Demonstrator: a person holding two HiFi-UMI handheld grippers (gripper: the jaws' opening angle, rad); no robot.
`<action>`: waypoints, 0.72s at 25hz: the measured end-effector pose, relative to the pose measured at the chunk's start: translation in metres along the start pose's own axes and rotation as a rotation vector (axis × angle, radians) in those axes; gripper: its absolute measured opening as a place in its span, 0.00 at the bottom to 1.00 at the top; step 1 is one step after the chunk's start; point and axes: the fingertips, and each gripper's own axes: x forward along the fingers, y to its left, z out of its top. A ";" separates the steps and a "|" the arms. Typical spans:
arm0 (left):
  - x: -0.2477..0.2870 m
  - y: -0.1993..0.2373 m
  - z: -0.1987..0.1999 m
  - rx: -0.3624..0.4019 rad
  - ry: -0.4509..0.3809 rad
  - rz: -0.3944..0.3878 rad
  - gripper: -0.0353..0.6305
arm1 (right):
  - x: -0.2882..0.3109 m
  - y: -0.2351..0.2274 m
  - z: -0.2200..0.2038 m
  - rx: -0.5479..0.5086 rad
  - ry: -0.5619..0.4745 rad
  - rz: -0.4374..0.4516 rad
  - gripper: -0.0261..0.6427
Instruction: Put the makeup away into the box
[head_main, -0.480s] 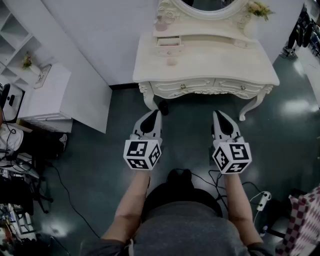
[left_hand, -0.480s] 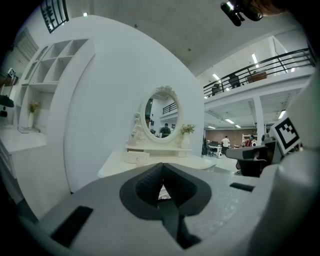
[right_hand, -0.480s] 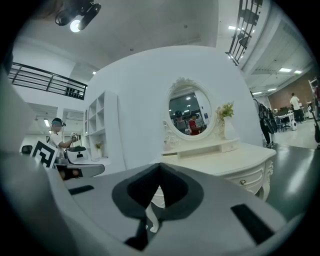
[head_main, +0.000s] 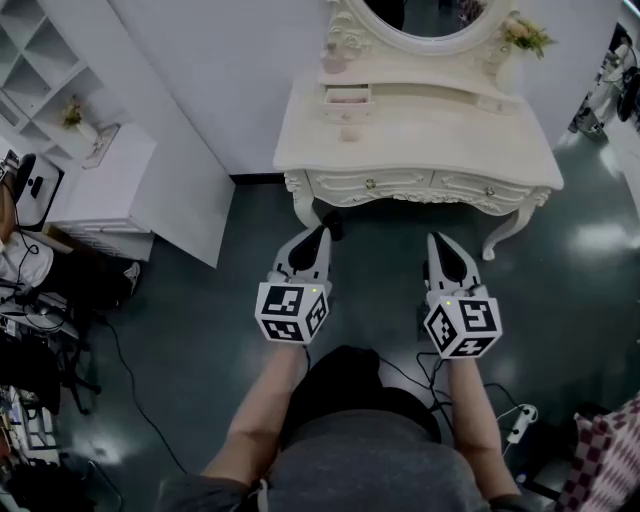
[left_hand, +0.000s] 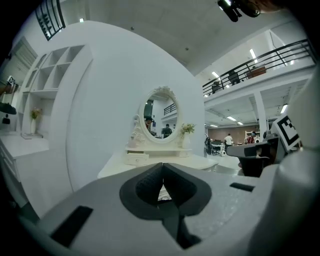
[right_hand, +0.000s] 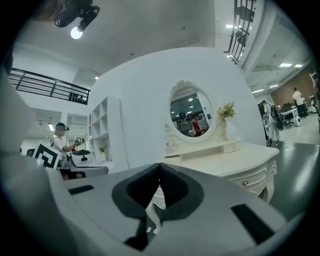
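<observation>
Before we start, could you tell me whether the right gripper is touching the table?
Apart. The head view shows a strip of floor between the right gripper and the table.

Dim, muted head view with floor (head_main: 596, 216) glare — other views fisheye-bent, corners black.

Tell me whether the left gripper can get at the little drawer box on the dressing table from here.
Probably not yet. The left gripper, jaws shut, hangs short of the dressing table, and the drawer box sits far back by the mirror. Nothing blocks the way.
</observation>
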 end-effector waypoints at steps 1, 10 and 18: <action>0.000 -0.001 0.001 0.002 -0.003 0.003 0.06 | -0.001 -0.001 0.001 -0.005 0.000 0.003 0.04; 0.003 -0.005 0.008 0.047 0.006 0.007 0.06 | -0.003 -0.006 0.004 -0.012 -0.003 0.019 0.05; 0.028 0.000 0.011 0.055 0.021 0.014 0.19 | 0.014 -0.022 0.009 0.000 -0.002 0.014 0.05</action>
